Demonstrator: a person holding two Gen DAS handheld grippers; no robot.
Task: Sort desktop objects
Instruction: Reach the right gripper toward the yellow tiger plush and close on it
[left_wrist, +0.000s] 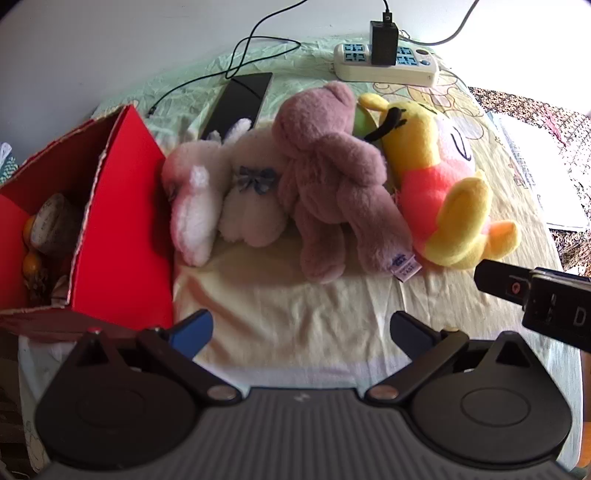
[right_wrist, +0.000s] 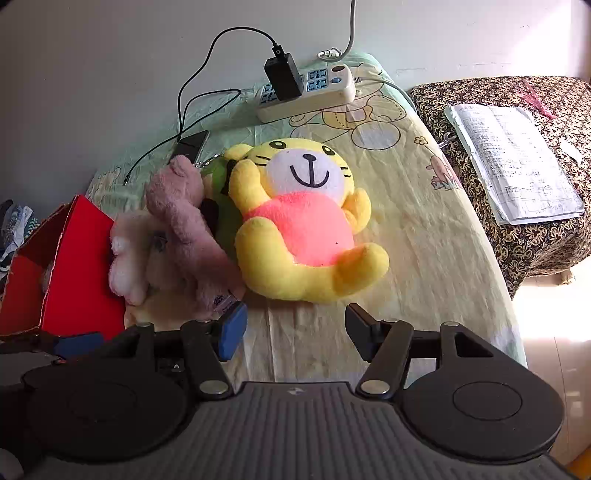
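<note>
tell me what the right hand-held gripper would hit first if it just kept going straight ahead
Probably the yellow plush tiger in the pink shirt. The open right hand-held gripper points over bare cloth at the toy's legs, with nothing between them. Depth is unclear; it might graze the mauve plush bear alongside.

a home bedroom; plush toys (right_wrist: 303, 221); cartoon bedsheet (right_wrist: 424, 206)

The right gripper's body (left_wrist: 557, 308) shows a white letter "D"; print on the plush bear's tag (left_wrist: 404, 267) and papers (right_wrist: 517, 162) is illegible.
</note>
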